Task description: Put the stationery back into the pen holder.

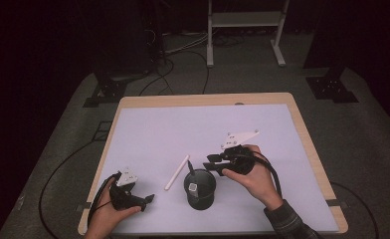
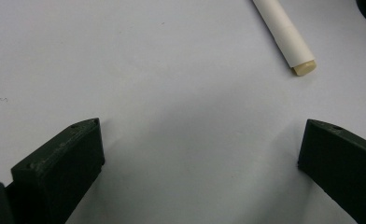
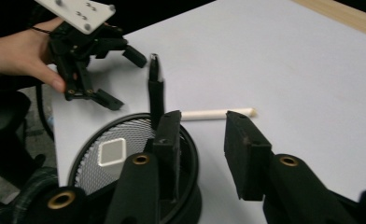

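Jaws apart over mesh cup (image 3: 125, 154)

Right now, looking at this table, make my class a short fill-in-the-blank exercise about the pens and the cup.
1. The black pen stands inside the black mesh ____.
2. The white pen lies flat on the table, to the ____ of the cup in the high view.
3. The jaws of the left gripper stand ____, with nothing between them.
4. The right gripper is beside the cup, holding ____.

Missing words: cup; left; open; nothing
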A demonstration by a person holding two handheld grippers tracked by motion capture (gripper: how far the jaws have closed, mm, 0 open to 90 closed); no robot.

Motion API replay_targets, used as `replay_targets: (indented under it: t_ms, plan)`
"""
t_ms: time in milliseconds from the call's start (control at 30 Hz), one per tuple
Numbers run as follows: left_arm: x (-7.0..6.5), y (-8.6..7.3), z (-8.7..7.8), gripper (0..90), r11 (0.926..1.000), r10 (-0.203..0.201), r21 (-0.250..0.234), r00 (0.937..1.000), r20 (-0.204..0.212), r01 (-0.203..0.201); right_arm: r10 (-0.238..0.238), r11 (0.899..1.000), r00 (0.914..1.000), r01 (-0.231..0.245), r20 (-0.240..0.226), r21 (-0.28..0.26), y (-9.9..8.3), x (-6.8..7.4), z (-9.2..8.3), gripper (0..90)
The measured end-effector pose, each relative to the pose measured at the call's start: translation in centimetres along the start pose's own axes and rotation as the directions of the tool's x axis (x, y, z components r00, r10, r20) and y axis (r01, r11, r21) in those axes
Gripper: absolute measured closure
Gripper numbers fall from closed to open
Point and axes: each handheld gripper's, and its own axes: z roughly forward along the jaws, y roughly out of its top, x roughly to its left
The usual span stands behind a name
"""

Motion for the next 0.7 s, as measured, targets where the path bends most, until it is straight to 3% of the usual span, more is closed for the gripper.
replay_targets:
  t_ms: [300,500,700]
  plan:
    - [0.0,0.0,0.0,0.0,1.0,0.002,-0.001,1.0,-0.002,-0.002,0.013,1.0,0.994,-0.012,0.109,-0.007,-2.0,-2.0,-1.3,48.7]
    - [0.0,0.0,0.0,0.0,1.0,0.001,-0.003,1.0,-0.003,-0.001,0.033,0.999,0.9875,-0.032,0.154,-0.007,-3.4,-3.0,-2.1,44.0]
    - [0.0,0.0,0.0,0.0,1.0,0.005,0.0,1.0,-0.004,-0.005,0.026,0.999,0.9772,-0.035,0.211,0.038,-5.0,-3.5,-2.6,39.4]
